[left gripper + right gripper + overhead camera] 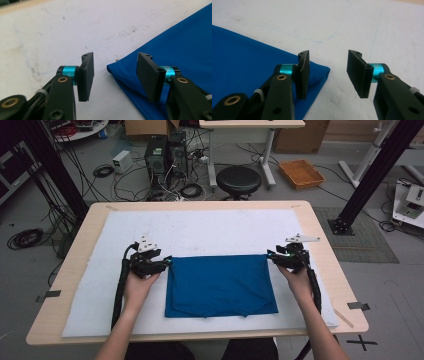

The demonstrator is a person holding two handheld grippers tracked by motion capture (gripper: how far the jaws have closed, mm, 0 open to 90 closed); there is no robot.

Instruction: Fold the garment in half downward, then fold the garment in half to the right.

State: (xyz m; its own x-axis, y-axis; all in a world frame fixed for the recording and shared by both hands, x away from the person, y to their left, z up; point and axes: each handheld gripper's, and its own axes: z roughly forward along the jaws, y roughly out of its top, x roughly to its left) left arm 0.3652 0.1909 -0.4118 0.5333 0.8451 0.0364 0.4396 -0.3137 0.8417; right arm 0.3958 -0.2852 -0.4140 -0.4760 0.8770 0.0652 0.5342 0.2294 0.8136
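Observation:
A folded blue cloth (220, 285) lies flat on the white mat (200, 227), a neat rectangle near the table's front. My left gripper (167, 261) hovers at the cloth's far left corner with its jaws apart; the blue cloth's corner (111, 68) lies below the gap, free of both pads. My right gripper (270, 257) stands at the far right corner, also open. There the blue cloth's corner (322, 71) lies on the mat beneath and just behind the left jaw, untouched. A person's hands hold both grippers from the near side.
The mat covers most of the wooden table (320, 235). Beyond the far edge stand a black stool (238, 180), computer towers (165, 152) with tangled cables, and an orange tray (301, 173) on the floor. A black frame post (370, 175) rises at the right.

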